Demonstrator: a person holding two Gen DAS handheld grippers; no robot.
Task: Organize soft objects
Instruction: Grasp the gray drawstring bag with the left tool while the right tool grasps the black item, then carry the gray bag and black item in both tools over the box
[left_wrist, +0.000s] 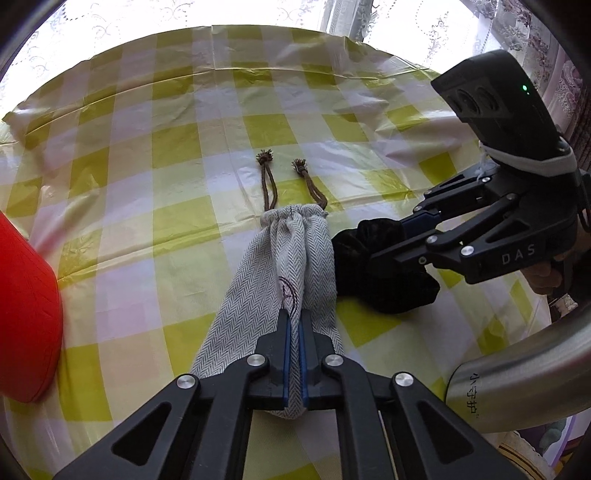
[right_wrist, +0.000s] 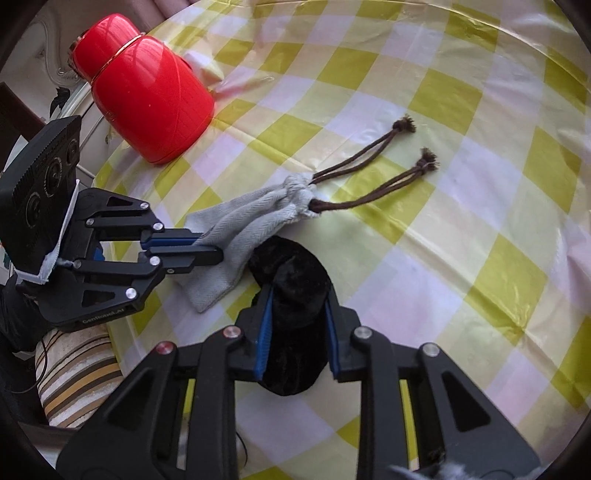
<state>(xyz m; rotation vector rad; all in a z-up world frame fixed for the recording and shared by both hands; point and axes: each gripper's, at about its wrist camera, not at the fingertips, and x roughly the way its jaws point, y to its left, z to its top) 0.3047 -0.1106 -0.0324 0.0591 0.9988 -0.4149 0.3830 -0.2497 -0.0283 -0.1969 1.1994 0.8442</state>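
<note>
Jaws: the left gripper (left_wrist: 293, 321) is clenched on a fold of the grey herringbone pouch (left_wrist: 280, 258), its blue pads pinching the cloth flat near the closed bottom end; the right gripper (right_wrist: 299, 306) grips the black velvet pouch (right_wrist: 295, 295), both blue pads pressed into its pile.

Left-wrist view, left to right: a glossy red jar (left_wrist: 26, 314) fills the 9 o'clock edge, apart from the grey pouch. The pouch lies at centre, its gathered mouth toward 12 o'clock, where two brown drawstrings (left_wrist: 269, 184) with frayed knots run onto bare cloth. The black pouch lies just beside it at 3 o'clock. A brushed-metal cylinder (left_wrist: 517, 373) stands at 4 o'clock.

Right-wrist view, left to right: a striped cushion (right_wrist: 74, 373) sits at 8 o'clock beyond the table rim. The yellow-and-white checked plastic tablecloth (right_wrist: 480, 221), shiny and creased, lies open from 12 to 5 o'clock.

The grey fabric is a matte, woven chevron; the black is plush, rounded and slumped.
</note>
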